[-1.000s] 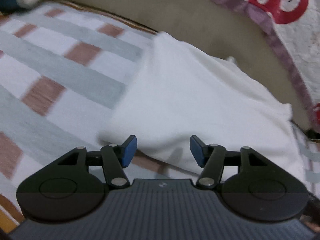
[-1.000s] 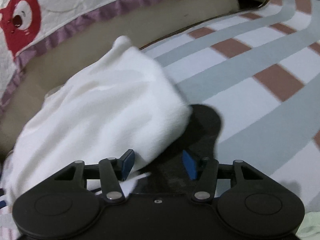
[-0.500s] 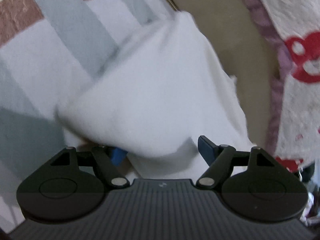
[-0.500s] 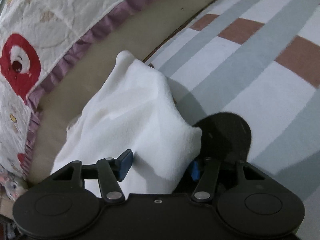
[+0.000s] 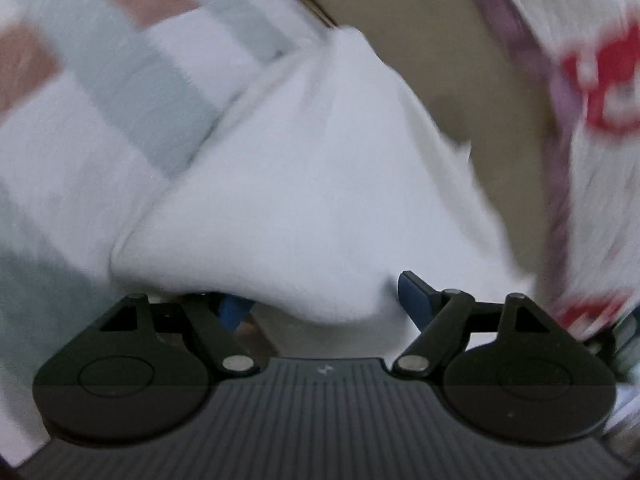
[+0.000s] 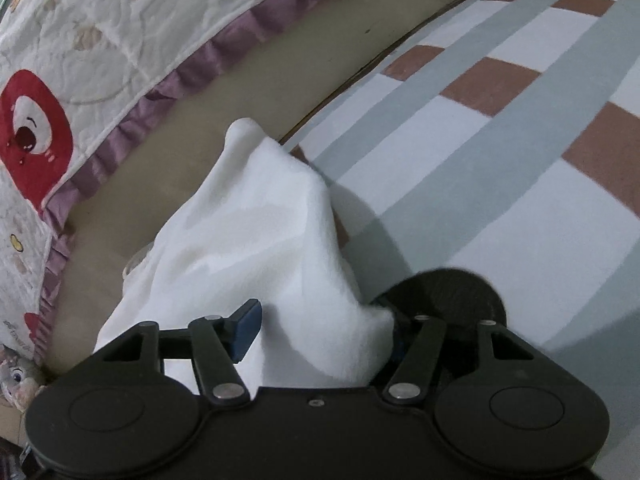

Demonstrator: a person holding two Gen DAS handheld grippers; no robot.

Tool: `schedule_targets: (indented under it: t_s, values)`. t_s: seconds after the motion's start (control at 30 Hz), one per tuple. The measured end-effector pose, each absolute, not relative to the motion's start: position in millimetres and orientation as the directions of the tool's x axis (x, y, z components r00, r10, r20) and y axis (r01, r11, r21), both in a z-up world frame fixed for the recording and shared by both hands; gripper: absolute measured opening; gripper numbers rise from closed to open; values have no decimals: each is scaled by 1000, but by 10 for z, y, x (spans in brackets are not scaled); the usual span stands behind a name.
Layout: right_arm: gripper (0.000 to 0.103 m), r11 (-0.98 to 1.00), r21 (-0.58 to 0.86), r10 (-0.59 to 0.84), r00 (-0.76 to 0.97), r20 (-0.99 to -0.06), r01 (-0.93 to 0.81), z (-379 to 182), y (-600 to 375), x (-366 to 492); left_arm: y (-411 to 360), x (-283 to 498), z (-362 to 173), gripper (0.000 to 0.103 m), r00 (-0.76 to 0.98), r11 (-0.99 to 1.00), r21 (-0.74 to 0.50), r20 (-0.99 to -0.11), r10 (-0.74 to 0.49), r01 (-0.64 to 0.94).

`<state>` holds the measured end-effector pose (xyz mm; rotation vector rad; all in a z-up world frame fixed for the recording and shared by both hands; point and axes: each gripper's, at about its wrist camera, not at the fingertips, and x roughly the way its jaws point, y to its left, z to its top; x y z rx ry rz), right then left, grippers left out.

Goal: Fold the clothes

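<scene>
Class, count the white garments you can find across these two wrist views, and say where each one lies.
1: one white garment lies bunched on the striped bedcover beside the bed's edge, between both grippers' jaws, which are opening. More could be hidden beyond the views.

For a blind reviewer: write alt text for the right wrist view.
A white fleece garment drapes between the right gripper's opening jaws, unpinched, above a grey, white and brown checked bedspread. A quilted blanket with purple ruffle and red cartoon patches lies at upper left.
</scene>
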<state>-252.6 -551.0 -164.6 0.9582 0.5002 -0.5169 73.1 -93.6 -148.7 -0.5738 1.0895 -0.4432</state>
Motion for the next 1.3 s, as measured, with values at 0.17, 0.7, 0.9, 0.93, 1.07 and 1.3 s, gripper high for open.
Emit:
schedule_targets:
  t_s: [0.17, 0.7, 0.9, 0.93, 1.07, 1.3]
  values:
    - [25, 569, 586, -178, 782, -597, 577, -1555, -5454, -2470, -1065, 585, -1334, 78, 433, 848, -515, -740, -514, 126]
    - [51, 632, 424, -231, 680, -696, 649, -1362, -5305, -2681, -469, 712, -1383, 78, 447, 856, -510, -789, -422, -91]
    - [53, 468, 620, -139, 745, -653, 630, -1538, -5305, -3026, -618, 928, -1605, 95, 489, 767, -638, -692, -531, -69]
    - [54, 446, 649, -116, 758, -642, 617, -1578, -5301, -3028, -644, 963, -1622, 98, 505, 758, -649, -675, -538, -60]
    - [61, 386, 725, -79, 804, -590, 570, -1703, -5310, -2899, -761, 911, -1596, 74, 533, 797, -602, -663, -526, 39]
    - [25, 321, 793, -104, 852, -514, 518, -1835, -5533, -2505, -982, 792, -1222, 20, 559, 862, -471, -669, -489, 191]
